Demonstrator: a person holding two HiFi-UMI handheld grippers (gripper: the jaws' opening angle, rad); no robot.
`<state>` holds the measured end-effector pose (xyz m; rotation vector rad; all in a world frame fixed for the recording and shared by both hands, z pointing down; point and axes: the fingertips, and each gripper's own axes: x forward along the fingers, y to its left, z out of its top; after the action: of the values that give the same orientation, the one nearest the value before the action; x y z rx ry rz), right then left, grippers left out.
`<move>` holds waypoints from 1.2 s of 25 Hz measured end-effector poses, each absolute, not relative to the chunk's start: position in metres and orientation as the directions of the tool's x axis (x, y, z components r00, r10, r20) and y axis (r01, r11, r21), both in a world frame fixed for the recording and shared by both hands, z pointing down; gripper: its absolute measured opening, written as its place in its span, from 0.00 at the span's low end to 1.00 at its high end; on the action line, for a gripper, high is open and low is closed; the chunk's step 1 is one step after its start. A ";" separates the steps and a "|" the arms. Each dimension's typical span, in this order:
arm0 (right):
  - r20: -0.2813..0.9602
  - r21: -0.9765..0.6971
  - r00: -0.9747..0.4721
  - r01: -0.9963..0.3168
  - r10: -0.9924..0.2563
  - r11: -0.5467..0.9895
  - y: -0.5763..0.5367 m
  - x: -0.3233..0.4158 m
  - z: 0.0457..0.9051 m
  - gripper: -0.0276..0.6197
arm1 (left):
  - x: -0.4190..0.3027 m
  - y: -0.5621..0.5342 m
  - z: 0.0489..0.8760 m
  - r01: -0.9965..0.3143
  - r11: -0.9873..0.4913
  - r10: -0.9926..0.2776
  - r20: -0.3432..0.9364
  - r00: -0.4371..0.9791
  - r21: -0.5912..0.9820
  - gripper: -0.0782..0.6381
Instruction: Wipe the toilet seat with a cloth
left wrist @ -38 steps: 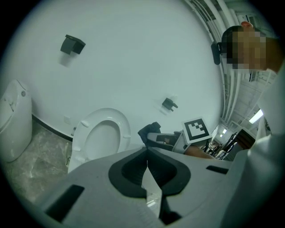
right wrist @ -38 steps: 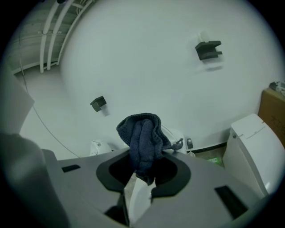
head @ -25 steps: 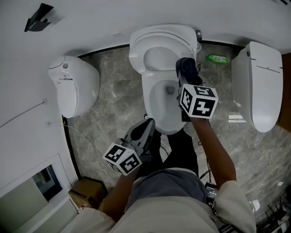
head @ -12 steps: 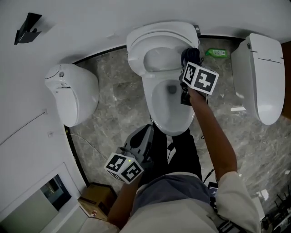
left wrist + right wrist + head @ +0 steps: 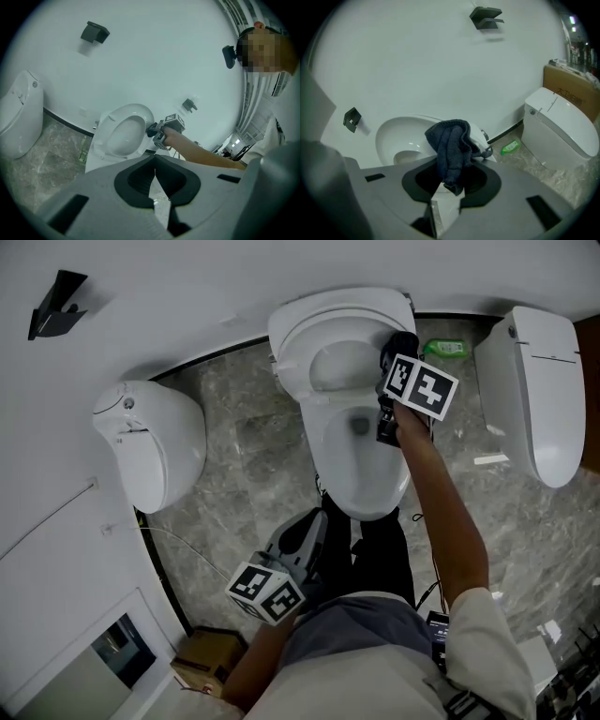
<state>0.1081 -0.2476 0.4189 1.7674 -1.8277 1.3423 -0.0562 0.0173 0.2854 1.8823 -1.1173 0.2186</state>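
Right now the right tongs (image 5: 395, 360) are gripping a dark blue cloth (image 5: 450, 146), with the bunched fabric pinched between the jaws and its folds hanging over the front of them. In the head view, the cloth (image 5: 401, 341) is sitting at the right edge of the raised toilet seat (image 5: 298, 345), above the open bowl (image 5: 330, 457); whether it is pressing on the seat is hard to tell. The person's right arm (image 5: 448, 521) is reaching forward over the right side of the bowl. The left tongs (image 5: 313, 521) are staying low by the person's legs, near the front of the bowl, with the jaws closed together and nothing between them, as the left gripper view is showing (image 5: 154, 180). A green bottle (image 5: 446, 350) is lying on the marble floor (image 5: 244, 456) beside the toilet's right side. 2 more white toilets are standing on either side, 1 to the left (image 5: 150, 432) and 1 to the right (image 5: 536, 395), both well apart from the middle one.
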 end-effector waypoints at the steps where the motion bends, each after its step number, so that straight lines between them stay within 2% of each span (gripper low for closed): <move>1: 0.734 -0.414 -0.215 -0.894 -0.644 -0.173 -0.247 0.108 0.418 0.17 | -0.059 0.018 0.285 -0.764 -0.176 -0.604 0.545 0.581 0.621 0.12; 13: 0.733 -0.373 -0.167 -0.909 -0.660 -0.185 -0.254 0.094 0.399 0.17 | -0.087 0.001 0.284 -0.739 -0.255 -0.550 0.535 0.641 0.624 0.12; 30: 0.701 -0.256 -0.097 -0.959 -0.706 -0.123 -0.260 0.065 0.367 0.17 | -0.125 -0.007 0.278 -0.733 -0.258 -0.565 0.517 0.643 0.630 0.12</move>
<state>0.0646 -0.2604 0.3665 1.8481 -1.8194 1.0573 -0.1252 -0.0071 0.2782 1.9486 -1.0187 0.2319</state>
